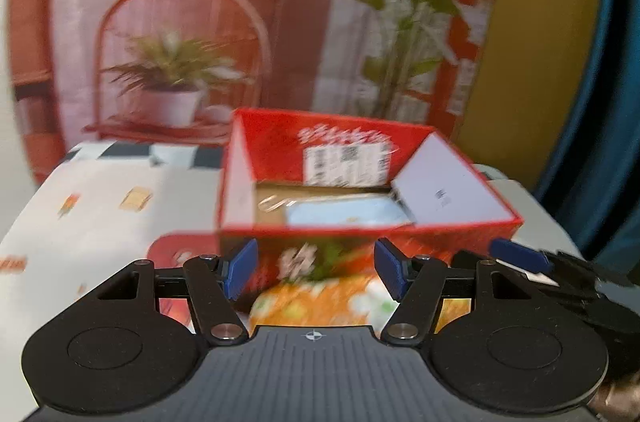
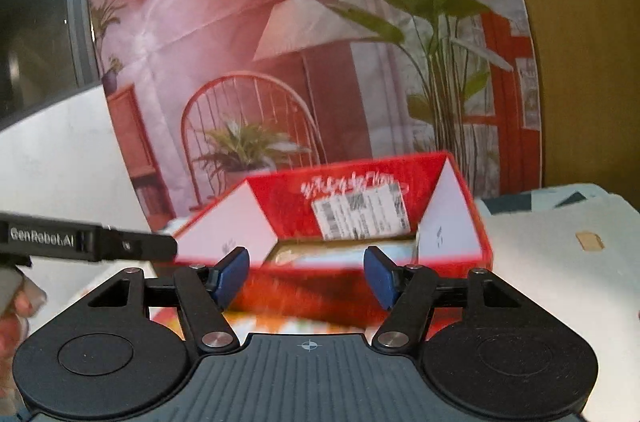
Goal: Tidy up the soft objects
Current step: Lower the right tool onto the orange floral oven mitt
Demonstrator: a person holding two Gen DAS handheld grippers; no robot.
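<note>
Facing the red box (image 1: pixel 360 158), both claws empty, apart.

The left gripper (image 1: pixel 316 268) is being held with its jaws apart and nothing gripped between the blue pads (image 1: pixel 242 268). Just beyond them a red box (image 1: pixel 360 234) is sitting open on the table (image 1: pixel 100 222), flaps raised. A pale blue item (image 1: pixel 344 214) is lying inside. The right gripper (image 1: pixel 520 258) is showing at the right edge. A printed backdrop (image 1: pixel 240 22) is hanging behind.
</note>
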